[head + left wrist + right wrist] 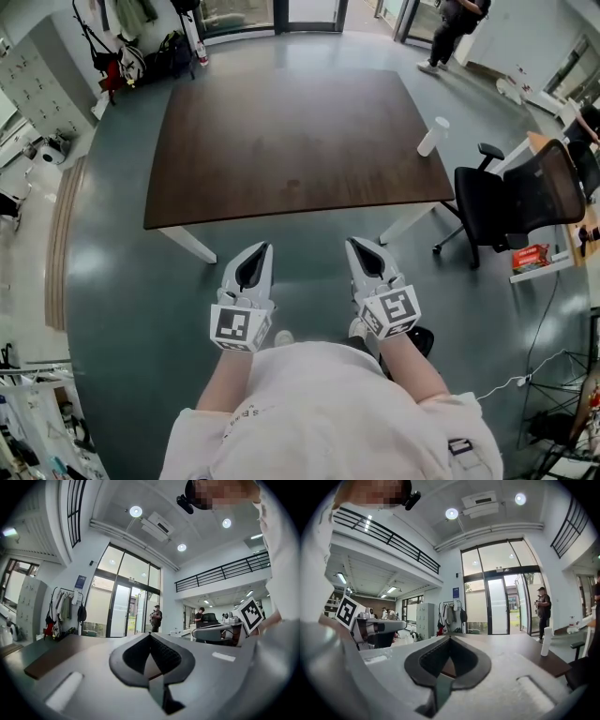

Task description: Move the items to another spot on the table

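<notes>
A dark brown table (291, 141) stands ahead of me, bare except for a white upright cylinder (432, 137) at its right edge. The same cylinder (545, 641) appears far right in the right gripper view. My left gripper (263, 247) and right gripper (352, 242) hover side by side over the floor, short of the table's near edge, pointing at it. Both have their jaws closed tip to tip with nothing between them. In the left gripper view the left gripper (150, 634) is level with the tabletop (51, 656).
A black office chair (511, 202) stands right of the table beside a desk with an orange box (531, 256). A person (455, 28) stands by the glass doors at the back. Coats and bags (122, 56) hang at the far left. Cables lie on the floor at lower right.
</notes>
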The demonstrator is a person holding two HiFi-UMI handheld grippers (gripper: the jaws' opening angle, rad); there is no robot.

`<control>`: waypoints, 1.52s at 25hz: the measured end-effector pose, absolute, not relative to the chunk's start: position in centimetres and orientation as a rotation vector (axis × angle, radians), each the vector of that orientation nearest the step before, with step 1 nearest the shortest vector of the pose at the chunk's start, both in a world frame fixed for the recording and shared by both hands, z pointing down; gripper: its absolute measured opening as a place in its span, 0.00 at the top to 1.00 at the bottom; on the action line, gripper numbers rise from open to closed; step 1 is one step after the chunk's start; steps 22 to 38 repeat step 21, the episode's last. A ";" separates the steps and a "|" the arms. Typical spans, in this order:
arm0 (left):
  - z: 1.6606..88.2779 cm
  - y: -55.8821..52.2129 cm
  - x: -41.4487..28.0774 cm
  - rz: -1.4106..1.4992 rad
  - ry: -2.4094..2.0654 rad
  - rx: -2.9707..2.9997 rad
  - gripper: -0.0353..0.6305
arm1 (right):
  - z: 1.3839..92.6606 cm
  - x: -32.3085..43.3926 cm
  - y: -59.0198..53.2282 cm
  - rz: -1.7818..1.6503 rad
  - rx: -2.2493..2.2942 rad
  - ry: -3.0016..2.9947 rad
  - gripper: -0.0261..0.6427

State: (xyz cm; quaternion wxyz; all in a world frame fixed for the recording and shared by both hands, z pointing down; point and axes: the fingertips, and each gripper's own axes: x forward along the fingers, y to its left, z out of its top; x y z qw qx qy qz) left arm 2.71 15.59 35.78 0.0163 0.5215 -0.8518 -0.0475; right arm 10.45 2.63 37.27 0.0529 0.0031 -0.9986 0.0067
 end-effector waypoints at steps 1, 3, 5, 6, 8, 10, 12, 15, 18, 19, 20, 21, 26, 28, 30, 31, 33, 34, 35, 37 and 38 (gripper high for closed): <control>35.7 15.5 2.8 -0.153 -2.649 1.624 0.92 | 37.2 10.6 2.5 0.027 0.014 -3.039 0.97; 35.6 15.4 3.0 -0.157 -2.648 1.626 0.92 | 37.2 10.8 2.4 0.036 0.021 -3.041 0.97; 35.7 15.5 3.2 -0.153 -2.650 1.622 0.92 | 37.4 11.0 2.4 0.045 0.021 -3.038 0.97; 35.8 15.5 3.3 -0.149 -2.654 1.620 0.92 | 37.5 11.1 2.4 0.049 0.022 -3.035 0.97; 35.8 15.5 3.4 -0.144 -2.658 1.619 0.92 | 37.6 11.3 2.4 0.051 0.023 -3.031 0.97; 35.7 15.2 3.5 -0.148 -2.650 1.626 0.92 | 37.6 11.6 2.3 0.049 0.027 -3.030 0.97; 35.6 14.9 3.7 -0.150 -2.642 1.637 0.92 | 37.7 11.8 2.1 0.047 0.037 -3.028 0.97; 35.9 14.7 3.8 -0.149 -2.633 1.638 0.92 | 38.1 12.1 1.8 0.056 0.050 -3.016 0.97; 36.3 14.6 3.9 -0.148 -2.622 1.635 0.92 | 38.5 12.3 1.7 0.061 0.056 -3.006 0.97; 36.3 14.6 3.9 -0.148 -2.620 1.636 0.92 | 38.6 12.3 1.7 0.059 0.057 -3.005 0.97; 36.3 14.5 3.8 -0.148 -2.619 1.638 0.92 | 38.6 12.3 1.6 0.056 0.058 -3.004 0.97; 36.3 14.4 3.7 -0.148 -2.619 1.639 0.92 | 38.7 12.2 1.6 0.052 0.059 -3.003 0.97; 36.3 14.4 3.7 -0.148 -2.619 1.639 0.92 | 38.7 12.2 1.6 0.052 0.059 -3.003 0.97; 36.3 14.4 3.7 -0.148 -2.619 1.639 0.92 | 38.7 12.2 1.6 0.052 0.059 -3.003 0.97; 36.3 14.4 3.7 -0.148 -2.619 1.639 0.92 | 38.7 12.2 1.6 0.052 0.059 -3.003 0.97; 36.3 14.4 3.7 -0.148 -2.619 1.639 0.92 | 38.7 12.2 1.6 0.052 0.059 -3.003 0.97; 36.3 14.4 3.7 -0.148 -2.619 1.639 0.92 | 38.7 12.2 1.6 0.052 0.059 -3.003 0.97; 36.3 14.4 3.7 -0.148 -2.619 1.639 0.92 | 38.7 12.2 1.6 0.052 0.059 -3.003 0.97; 36.3 14.4 3.7 -0.148 -2.619 1.639 0.92 | 38.7 12.2 1.6 0.052 0.059 -3.003 0.97; 36.3 14.4 3.7 -0.148 -2.619 1.639 0.92 | 38.7 12.2 1.6 0.052 0.059 -3.003 0.97; 36.3 14.4 3.7 -0.148 -2.619 1.639 0.92 | 38.7 12.2 1.6 0.052 0.059 -3.003 0.97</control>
